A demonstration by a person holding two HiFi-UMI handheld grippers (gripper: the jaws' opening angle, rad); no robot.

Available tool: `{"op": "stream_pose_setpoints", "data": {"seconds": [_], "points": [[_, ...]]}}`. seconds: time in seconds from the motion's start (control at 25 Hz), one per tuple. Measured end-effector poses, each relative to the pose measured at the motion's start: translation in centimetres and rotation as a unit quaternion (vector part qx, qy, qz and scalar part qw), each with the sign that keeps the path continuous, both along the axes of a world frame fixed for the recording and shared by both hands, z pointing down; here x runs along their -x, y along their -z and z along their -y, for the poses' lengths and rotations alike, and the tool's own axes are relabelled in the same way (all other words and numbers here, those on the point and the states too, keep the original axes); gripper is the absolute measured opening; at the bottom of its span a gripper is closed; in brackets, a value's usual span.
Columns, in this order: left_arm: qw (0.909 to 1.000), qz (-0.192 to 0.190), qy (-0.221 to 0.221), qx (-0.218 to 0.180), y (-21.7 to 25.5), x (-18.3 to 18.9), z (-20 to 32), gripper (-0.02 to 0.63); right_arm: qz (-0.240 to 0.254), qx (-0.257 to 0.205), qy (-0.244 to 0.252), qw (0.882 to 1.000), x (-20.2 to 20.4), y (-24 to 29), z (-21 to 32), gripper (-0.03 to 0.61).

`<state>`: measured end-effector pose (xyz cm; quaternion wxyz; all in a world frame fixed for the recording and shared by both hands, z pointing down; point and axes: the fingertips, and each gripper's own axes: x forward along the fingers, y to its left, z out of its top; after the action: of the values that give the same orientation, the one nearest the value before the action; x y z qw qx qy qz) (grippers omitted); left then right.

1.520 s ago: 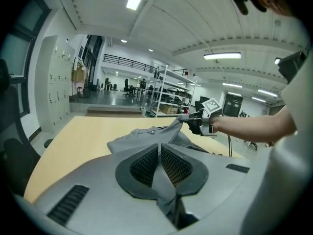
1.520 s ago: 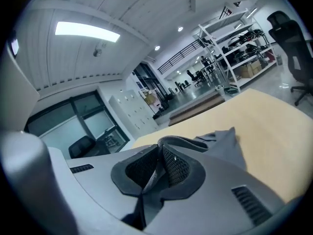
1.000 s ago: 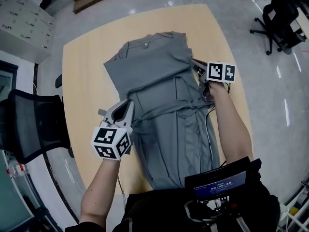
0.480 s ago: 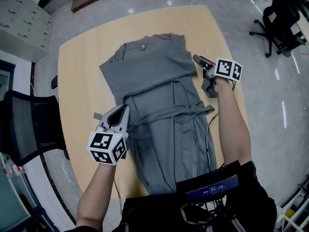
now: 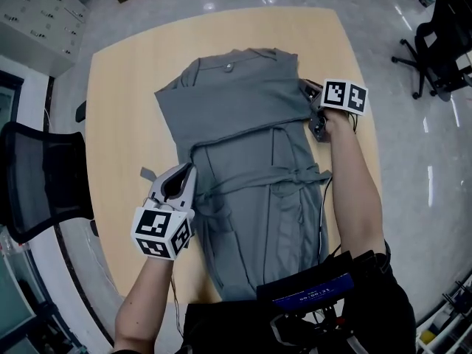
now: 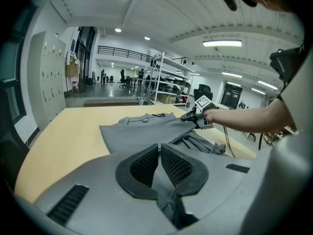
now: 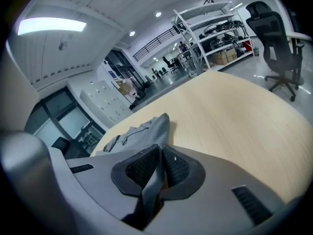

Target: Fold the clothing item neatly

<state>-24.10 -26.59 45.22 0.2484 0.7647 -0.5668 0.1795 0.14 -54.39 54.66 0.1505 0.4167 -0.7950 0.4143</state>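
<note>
A grey garment (image 5: 243,124) lies lengthwise on the round wooden table (image 5: 125,87), its far part folded across with the collar and button at the far end. My left gripper (image 5: 190,169) is at the garment's left edge near the waist tie, shut on a fold of grey cloth (image 6: 168,199) that runs between its pads. My right gripper (image 5: 304,87) is at the right edge of the folded far part. Its jaws have just been closing, and a strip of grey cloth (image 7: 149,182) is pinched between them. The left gripper view also shows the right gripper (image 6: 188,116).
A black mesh chair (image 5: 40,175) stands off the table's left side and a black office chair (image 5: 442,35) on the floor at upper right. A cable trails from the right gripper along the garment's right side. Bare tabletop lies on both sides of the garment.
Half a second ago the right gripper stood apart from the garment's right edge; it now sits at that edge with cloth in its jaws. The left gripper has kept hold and barely shifted.
</note>
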Motion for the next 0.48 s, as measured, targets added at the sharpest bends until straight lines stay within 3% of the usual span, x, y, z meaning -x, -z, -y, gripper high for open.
{"op": "stream_pose_setpoints", "data": {"seconds": [0.28,0.48], "points": [[1.0,0.004,0.008,0.003,-0.4,0.7,0.1,0.017,0.013,-0.07,-0.002,0.997,0.5,3.2,2.6,0.025],[0.9994,0.032,0.008,-0.006,0.2,1.2,-0.3,0.017,-0.026,-0.063,-0.031,0.997,0.0,0.9,3.4,0.026]]}}
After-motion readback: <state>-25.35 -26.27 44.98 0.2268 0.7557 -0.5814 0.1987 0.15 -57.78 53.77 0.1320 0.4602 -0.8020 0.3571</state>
